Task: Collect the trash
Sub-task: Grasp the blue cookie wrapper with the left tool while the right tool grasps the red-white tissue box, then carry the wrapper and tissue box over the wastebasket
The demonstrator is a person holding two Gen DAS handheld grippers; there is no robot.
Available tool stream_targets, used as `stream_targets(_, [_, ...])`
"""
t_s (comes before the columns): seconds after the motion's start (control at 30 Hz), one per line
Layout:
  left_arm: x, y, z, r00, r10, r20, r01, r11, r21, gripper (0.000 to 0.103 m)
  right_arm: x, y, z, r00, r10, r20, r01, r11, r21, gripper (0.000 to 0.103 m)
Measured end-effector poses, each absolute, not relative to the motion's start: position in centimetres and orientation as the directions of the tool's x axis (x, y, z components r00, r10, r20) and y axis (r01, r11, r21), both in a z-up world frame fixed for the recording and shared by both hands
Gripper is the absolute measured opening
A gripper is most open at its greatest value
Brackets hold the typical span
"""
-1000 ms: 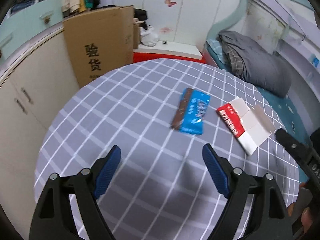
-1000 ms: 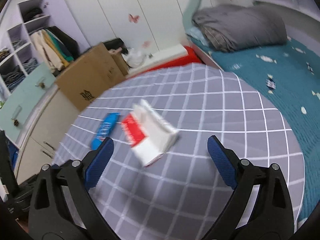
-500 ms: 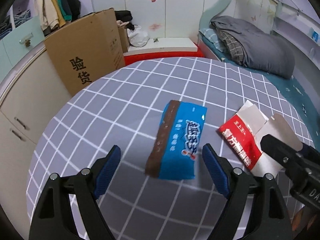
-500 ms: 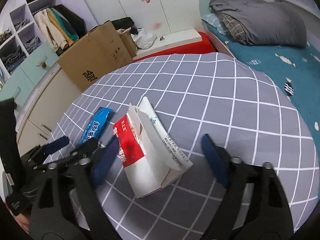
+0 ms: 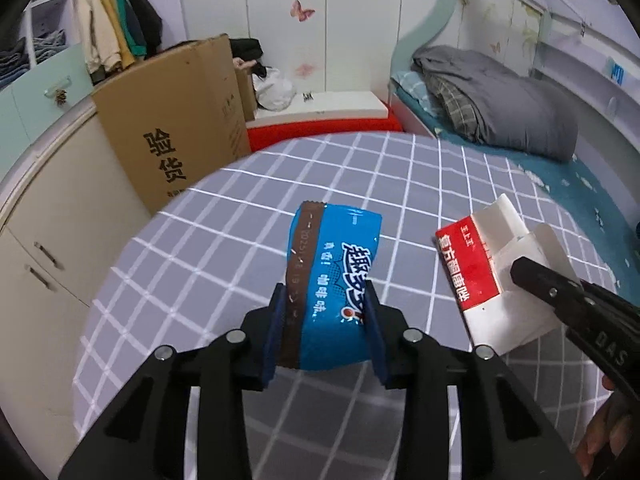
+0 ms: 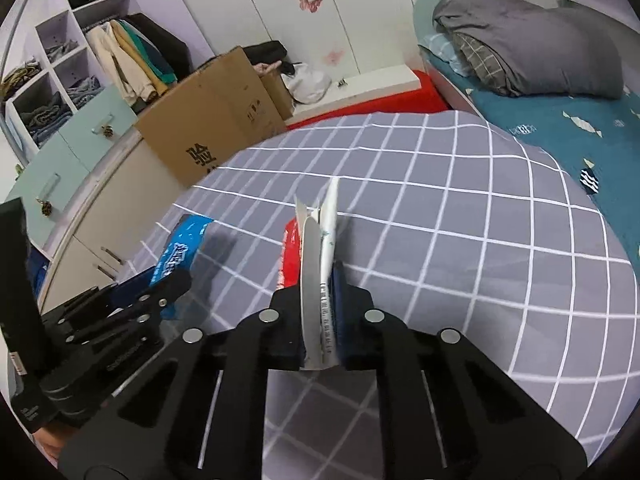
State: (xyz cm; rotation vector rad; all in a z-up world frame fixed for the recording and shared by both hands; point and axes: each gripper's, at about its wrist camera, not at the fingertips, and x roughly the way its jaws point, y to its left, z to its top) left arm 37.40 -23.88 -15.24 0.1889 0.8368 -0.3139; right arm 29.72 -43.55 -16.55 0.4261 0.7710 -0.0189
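— Where's my left gripper [image 5: 326, 320]?
— Jaws closing on the glossy blue snack wrapper [image 5: 332, 280] on the grey checked tablecloth [image 5: 224, 248].
— My right gripper [image 6: 320, 312]?
— Clamped tight on the flattened red-and-white cardboard carton [image 6: 316, 264], at the wrapper's three o'clock.

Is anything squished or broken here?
Yes. The red-and-white cardboard box is pinched flat between the right tongs, its torn flaps sticking up. The shiny blue snack wrapper bows between the closing left tongs.
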Motion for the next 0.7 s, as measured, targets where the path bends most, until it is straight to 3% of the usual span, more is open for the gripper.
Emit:
stream_targets(0.37, [33.5, -13.0, -10.1, 0.702, -0.196, -0.685, 0.266, 0.964, -0.003, 0.036, 28.5, -35.3, -11.1, 0.750, 0.210, -0.627, 0.039, 0.933, 0.358, 0.010])
stream_targets(0.7, [30.1, 1.8, -8.4, 0.753, -0.173, -0.635, 0.123, 0.985, -0.122, 0.036, 28.4, -22.1, -7.0, 0.739, 0.327, -0.589, -0.153, 0.933, 0.326, 0.010])
